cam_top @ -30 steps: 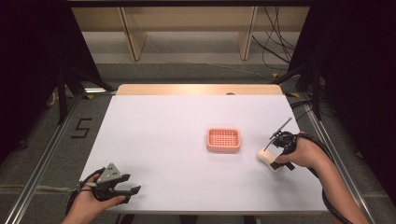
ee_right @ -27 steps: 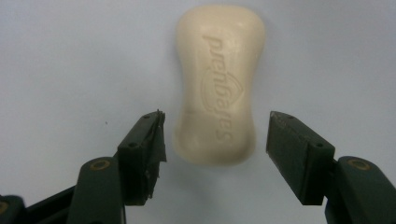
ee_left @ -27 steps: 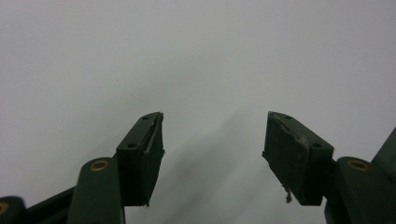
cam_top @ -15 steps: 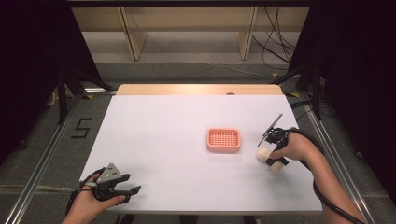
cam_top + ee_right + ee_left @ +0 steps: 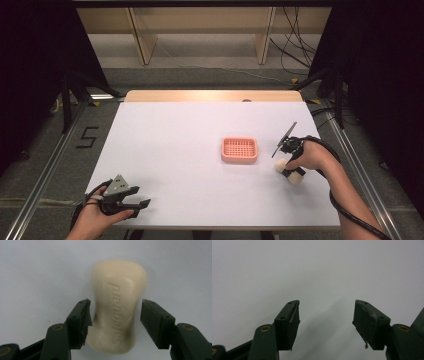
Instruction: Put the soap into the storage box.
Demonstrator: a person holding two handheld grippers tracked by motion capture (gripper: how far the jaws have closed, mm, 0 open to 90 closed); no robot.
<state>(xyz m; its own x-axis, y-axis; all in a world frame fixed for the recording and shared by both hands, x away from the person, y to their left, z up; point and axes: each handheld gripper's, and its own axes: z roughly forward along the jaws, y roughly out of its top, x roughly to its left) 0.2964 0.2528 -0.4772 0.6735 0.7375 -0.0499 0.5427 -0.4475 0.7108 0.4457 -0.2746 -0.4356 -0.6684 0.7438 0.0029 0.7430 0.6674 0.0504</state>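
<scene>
Cream, waisted bar of soap (image 5: 117, 307) lies flat on the white tabletop (image 5: 165, 150), near the table's right edge, just right of the pink slotted plastic soap dish (image 5: 239, 150); soap and dish are apart, not touching.

Right gripper (image 5: 115, 315) is lowered over the bar, one jaw on each side of its narrow waist. Left-hand jaw looks to be touching or nearly touching the soap; a sliver of table shows between the other jaw and the bar. Jaws spread, not yet clamped; soap rests on the table, not lifted. In the high view the right gripper (image 5: 286, 162) sits under the person's hand with the bar's pale end showing below it.

Left gripper (image 5: 327, 320) is parked at the near left corner, jaws wide apart, nothing between them, bare table beyond.

Likely job: soap into the dish.

Risks, as judged:
- Uneven closing, since one jaw meets the bar first, could push or twist it sideways.
- Smooth rounded flanks; a light squeeze may let it squirt out or tilt during the lift.
- The dish is small and light-looking; a low carry could nudge it or catch its rim.
</scene>
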